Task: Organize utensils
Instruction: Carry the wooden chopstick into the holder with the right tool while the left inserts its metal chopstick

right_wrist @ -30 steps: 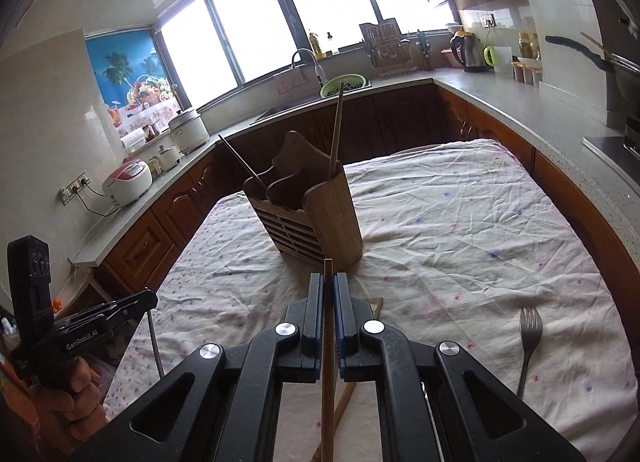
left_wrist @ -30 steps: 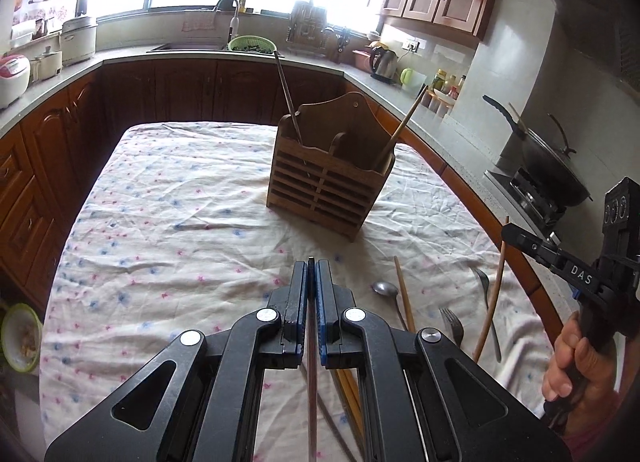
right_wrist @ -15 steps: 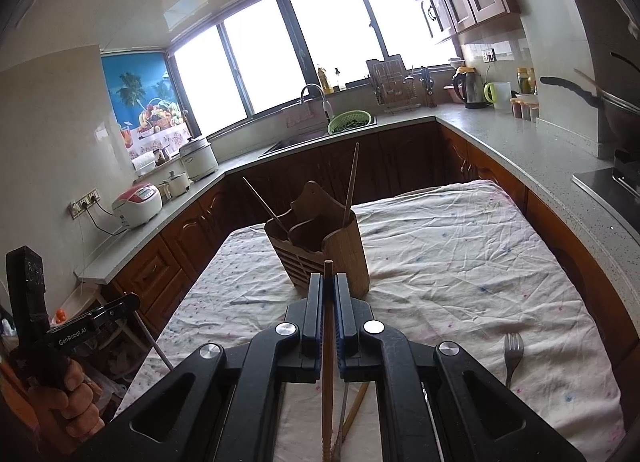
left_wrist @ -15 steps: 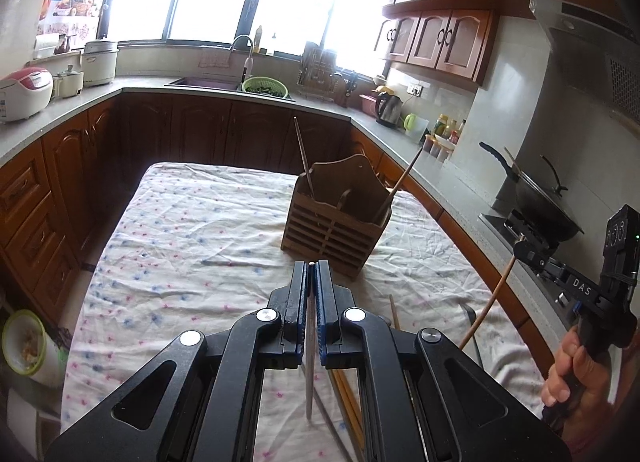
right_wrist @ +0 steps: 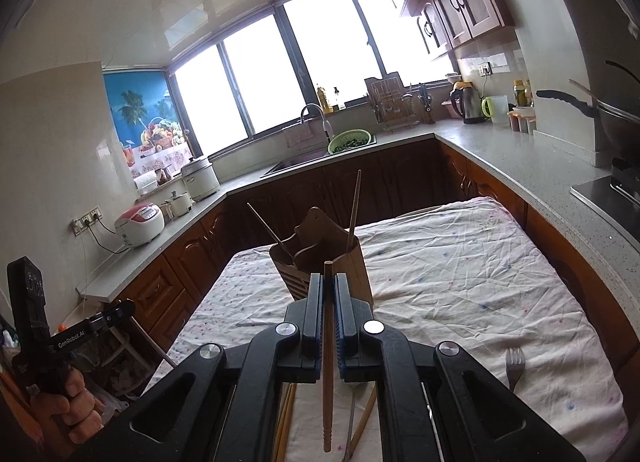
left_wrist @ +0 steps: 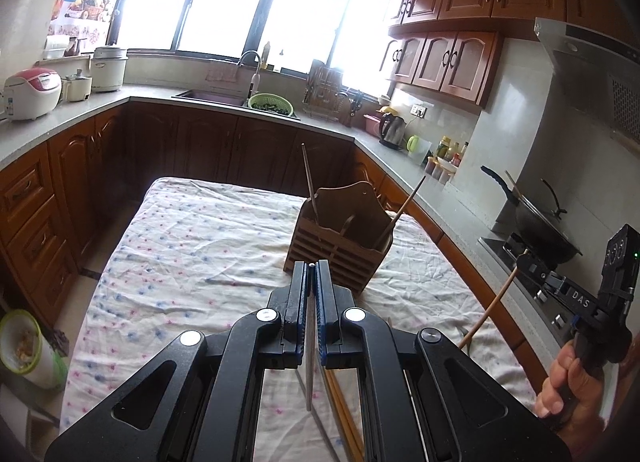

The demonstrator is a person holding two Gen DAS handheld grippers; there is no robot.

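Observation:
A slatted wooden utensil holder [left_wrist: 340, 250] [right_wrist: 352, 270] stands on the table's spotted cloth [left_wrist: 192, 246]. A dark chopstick [left_wrist: 309, 178] and a wooden one [left_wrist: 404, 204] lean in it. My left gripper [left_wrist: 311, 268] is shut on a thin grey chopstick [left_wrist: 308, 374] that hangs below its jaws, just short of the holder. My right gripper [right_wrist: 328, 282] is shut on a wooden chopstick [right_wrist: 328, 382], also in front of the holder. Each gripper shows in the other's view, the right gripper [left_wrist: 522, 258] on the right and the left gripper [right_wrist: 126, 308] on the left, both held in a person's hand.
A fork [right_wrist: 514, 362] lies on the cloth at the right. Loose wooden chopsticks [right_wrist: 365, 414] lie under the grippers. A wok [left_wrist: 540, 234] sits on the stove beside the table. Counters wrap around the back. A bin with a bowl [left_wrist: 24, 346] stands on the floor at left.
Both grippers have risen off the table with their chopsticks, and the views have tilted up. The holder and cloth sit lower and smaller in both views. The jaws stayed shut.

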